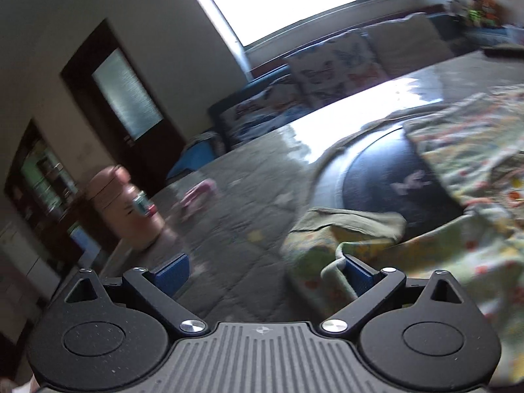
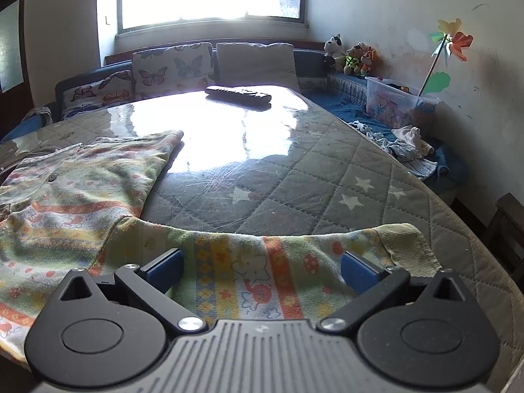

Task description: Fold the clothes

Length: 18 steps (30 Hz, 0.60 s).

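A child's patterned garment [image 2: 82, 190], green and yellow with orange stripes and cartoon prints, lies spread on the quilted table cover [image 2: 294, 183]. In the right wrist view one sleeve [image 2: 278, 262] with a ribbed green cuff [image 2: 409, 249] stretches across in front of my right gripper [image 2: 260, 270], which is open just above it. In the blurred left wrist view my left gripper [image 1: 262, 273] is open. Its right blue pad [image 1: 358, 278] touches a fold of the garment [image 1: 425, 262]; the left pad [image 1: 172, 273] is over bare cover.
A dark round mat [image 1: 393, 180] lies partly under the garment. A pink bottle [image 1: 127, 209] stands at the table's left edge. A remote control [image 2: 238, 94] lies at the far end. Sofa cushions [image 2: 173, 68], a toy bin [image 2: 396, 101] and loose clothes [image 2: 406, 147] lie beyond.
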### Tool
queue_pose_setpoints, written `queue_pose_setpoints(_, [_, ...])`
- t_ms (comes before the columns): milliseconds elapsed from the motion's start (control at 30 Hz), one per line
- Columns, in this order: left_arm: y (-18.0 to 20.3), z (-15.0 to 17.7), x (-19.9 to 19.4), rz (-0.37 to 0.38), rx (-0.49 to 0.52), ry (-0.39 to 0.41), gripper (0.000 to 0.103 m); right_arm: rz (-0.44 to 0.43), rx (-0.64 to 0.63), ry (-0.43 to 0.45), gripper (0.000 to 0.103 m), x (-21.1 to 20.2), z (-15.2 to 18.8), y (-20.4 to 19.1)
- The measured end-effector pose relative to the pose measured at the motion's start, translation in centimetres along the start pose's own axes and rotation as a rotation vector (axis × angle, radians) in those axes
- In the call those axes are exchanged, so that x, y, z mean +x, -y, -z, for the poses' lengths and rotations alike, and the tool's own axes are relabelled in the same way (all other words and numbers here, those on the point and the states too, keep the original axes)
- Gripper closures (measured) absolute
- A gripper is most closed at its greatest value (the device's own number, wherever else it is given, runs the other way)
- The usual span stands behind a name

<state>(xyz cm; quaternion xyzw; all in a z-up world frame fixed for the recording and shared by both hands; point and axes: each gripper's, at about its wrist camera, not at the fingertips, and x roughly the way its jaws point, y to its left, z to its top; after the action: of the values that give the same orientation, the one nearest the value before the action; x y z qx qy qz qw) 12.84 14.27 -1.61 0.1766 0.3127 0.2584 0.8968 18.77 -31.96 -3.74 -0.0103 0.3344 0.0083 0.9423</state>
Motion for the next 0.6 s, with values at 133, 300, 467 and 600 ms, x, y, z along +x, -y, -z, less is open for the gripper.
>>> queue_pose_setpoints(133, [-2.3, 1.2, 0.3, -0.043, -0.073, -0.037, 0.000, 0.007, -0.005, 0.003, 0.000, 0.1, -0.1, -0.2])
queue_pose_setpoints(300, [-4.6, 2.5, 0.5, -0.102, -0.176, -0.093, 0.000, 0.006, -0.001, 0.004, 0.000, 0.1, -0.1, -0.2])
queue_pose_setpoints(467, [-6.5, 3.8, 0.5, -0.130, -0.249, -0.143, 0.000, 0.005, 0.000, 0.003, 0.000, 0.2, -0.1, -0.2])
queue_pose_setpoints(600, [-6.8, 4.0, -0.1, -0.117, -0.257, -0.124, 0.000, 0.005, 0.003, 0.003, 0.000, 0.2, -0.1, -0.1])
